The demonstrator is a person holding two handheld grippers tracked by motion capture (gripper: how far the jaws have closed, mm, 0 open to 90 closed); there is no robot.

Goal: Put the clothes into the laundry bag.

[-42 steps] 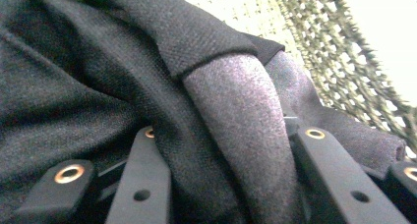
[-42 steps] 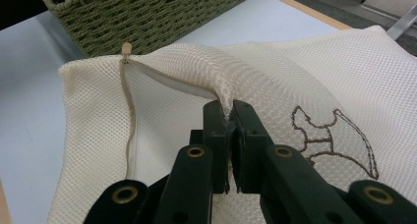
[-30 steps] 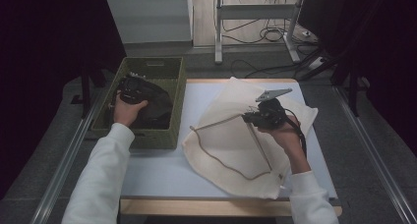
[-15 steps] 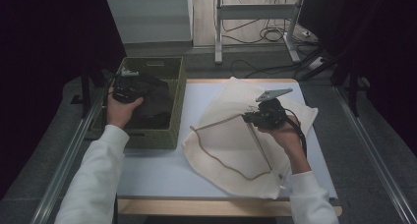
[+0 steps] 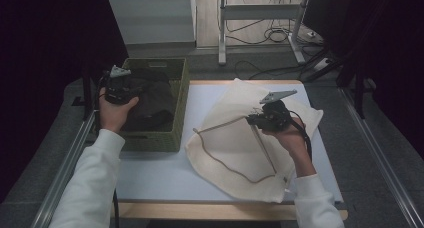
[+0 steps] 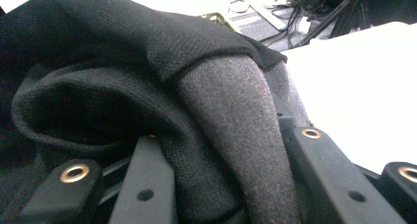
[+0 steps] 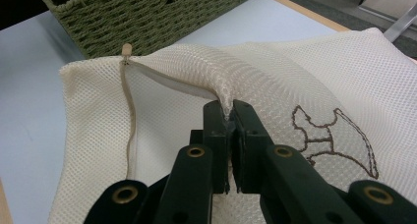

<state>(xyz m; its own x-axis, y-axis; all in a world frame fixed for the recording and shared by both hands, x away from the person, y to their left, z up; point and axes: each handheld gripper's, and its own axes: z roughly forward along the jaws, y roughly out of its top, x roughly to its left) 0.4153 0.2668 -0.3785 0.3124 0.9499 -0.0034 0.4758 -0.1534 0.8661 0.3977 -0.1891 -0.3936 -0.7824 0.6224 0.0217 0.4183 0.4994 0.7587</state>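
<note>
The woven basket [image 5: 159,130] is standing at the left of the frame, its walls blocking a low sideways pass. The mesh bag [image 5: 240,148] is covering the centre and right of the surface [image 5: 160,173]. A bare strip is lying open along the lower left, and another between basket and bag at upper centre.

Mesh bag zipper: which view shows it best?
Right gripper view: the zipper runs down the mesh bag close up, pull tab at top. High view shows it as a thin brown line. Left gripper view shows dark cloth.
</note>
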